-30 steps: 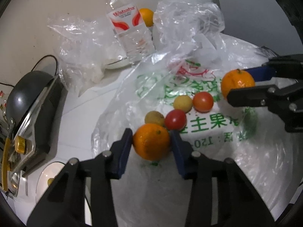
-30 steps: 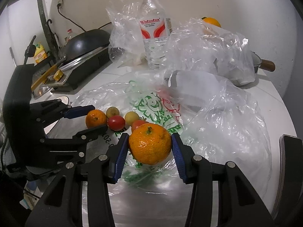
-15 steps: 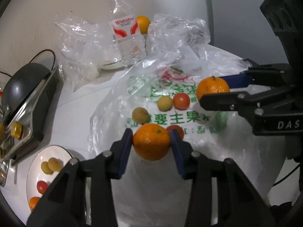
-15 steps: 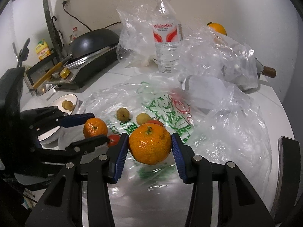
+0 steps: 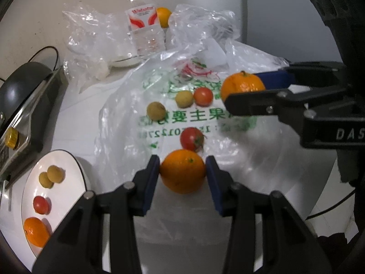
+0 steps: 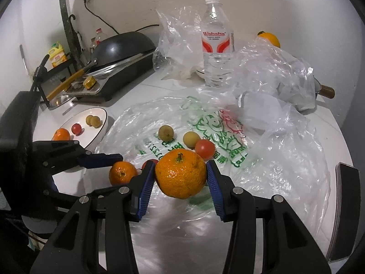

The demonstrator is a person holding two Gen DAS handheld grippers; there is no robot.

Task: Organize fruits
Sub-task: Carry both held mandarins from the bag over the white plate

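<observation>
Left wrist view: left tongs (image 5: pixel 183 172) clamped on 1 orange (image 5: pixel 182 174), right tongs (image 6: pixel 180 177) on another tangerine (image 6: pixel 180 173).

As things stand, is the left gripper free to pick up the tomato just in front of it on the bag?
Probably not yet. The left gripper is already shut on an orange, which sits between its fingers and the tomato. Nothing else blocks the way; it would have to set the orange down first.
</observation>
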